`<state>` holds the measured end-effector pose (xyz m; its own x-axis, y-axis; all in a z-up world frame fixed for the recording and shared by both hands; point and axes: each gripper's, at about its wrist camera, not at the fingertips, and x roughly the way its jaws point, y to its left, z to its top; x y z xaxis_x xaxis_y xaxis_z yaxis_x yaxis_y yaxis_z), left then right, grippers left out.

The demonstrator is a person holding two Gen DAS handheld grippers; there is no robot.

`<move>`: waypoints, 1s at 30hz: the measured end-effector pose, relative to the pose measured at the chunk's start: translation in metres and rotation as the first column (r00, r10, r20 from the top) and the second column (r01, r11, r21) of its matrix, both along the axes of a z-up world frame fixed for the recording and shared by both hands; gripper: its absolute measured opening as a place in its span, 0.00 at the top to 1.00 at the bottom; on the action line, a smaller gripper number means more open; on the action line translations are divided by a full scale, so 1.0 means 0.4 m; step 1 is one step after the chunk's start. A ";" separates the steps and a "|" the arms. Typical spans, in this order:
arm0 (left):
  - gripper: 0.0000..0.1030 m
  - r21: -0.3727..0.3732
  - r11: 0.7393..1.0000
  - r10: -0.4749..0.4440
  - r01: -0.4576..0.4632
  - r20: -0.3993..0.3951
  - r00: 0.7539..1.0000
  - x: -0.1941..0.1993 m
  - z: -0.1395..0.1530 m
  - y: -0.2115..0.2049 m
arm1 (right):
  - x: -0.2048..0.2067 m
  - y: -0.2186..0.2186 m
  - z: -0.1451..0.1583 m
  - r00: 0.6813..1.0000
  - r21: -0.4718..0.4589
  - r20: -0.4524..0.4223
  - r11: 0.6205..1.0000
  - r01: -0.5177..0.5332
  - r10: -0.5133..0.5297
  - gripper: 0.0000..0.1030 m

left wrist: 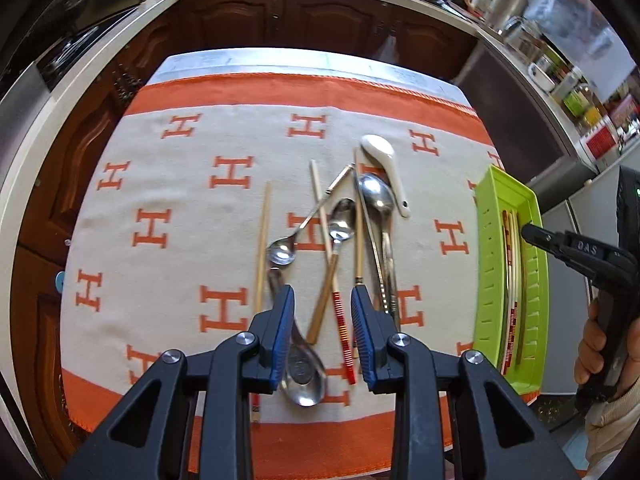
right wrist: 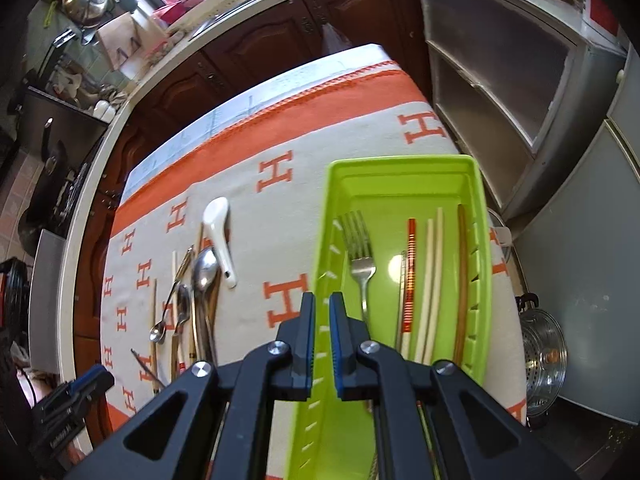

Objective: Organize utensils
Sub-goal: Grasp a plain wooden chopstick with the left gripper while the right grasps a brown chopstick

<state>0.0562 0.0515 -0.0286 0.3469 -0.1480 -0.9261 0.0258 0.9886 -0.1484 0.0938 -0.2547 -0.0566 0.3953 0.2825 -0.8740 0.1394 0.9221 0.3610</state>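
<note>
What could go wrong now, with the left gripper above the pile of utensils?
The utensils lie crossed: closing the left gripper on the red-striped chopstick could drag the wooden-handled spoon along. The green tray reaches the table's edge; a push from the right gripper may tip it off.

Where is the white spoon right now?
The white spoon lies on the orange-and-white cloth at the far end of the utensil pile, touching the big metal spoon, left of the green tray.

Bare cloth on the surface (left wrist: 168, 200) lies clear left of the utensil pile (left wrist: 344, 232) and between pile and green tray (right wrist: 404, 168). The tray's far end is unoccupied (fork (right wrist: 360, 256) and chopsticks (right wrist: 432, 280) fill the nearer part).
</note>
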 end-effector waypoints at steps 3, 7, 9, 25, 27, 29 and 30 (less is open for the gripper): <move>0.73 -0.002 1.000 0.019 -0.019 0.003 1.000 -0.011 0.004 0.031 | -0.010 0.028 0.014 0.999 0.008 0.014 0.999 -0.035 0.035 0.93; 0.73 -0.002 0.999 0.039 -0.039 -0.002 0.999 -0.024 0.003 0.063 | -0.020 0.067 0.029 0.996 0.039 0.028 0.996 -0.081 0.080 0.93; 0.73 -0.011 0.999 0.050 -0.050 -0.011 0.999 -0.029 -0.004 0.078 | -0.022 0.076 0.031 0.995 0.046 0.031 0.995 -0.094 0.092 0.93; 0.73 -0.053 0.996 0.073 -0.077 -0.080 0.994 -0.035 -0.159 0.130 | -0.030 0.201 0.012 0.973 0.070 0.033 0.971 -0.231 0.229 0.93; 0.73 -0.036 0.997 0.067 -0.070 -0.080 0.994 -0.034 -0.181 0.125 | -0.031 0.220 0.008 0.969 0.067 0.031 0.966 -0.248 0.247 0.93; 0.73 -0.016 0.998 0.063 -0.064 -0.073 0.995 -0.031 -0.198 0.121 | -0.031 0.241 0.003 0.963 0.063 0.029 0.961 -0.268 0.266 0.93; 0.73 -0.007 0.998 0.059 -0.060 -0.070 0.996 -0.030 -0.204 0.119 | -0.030 0.250 0.000 0.961 0.063 0.029 0.959 -0.277 0.275 0.93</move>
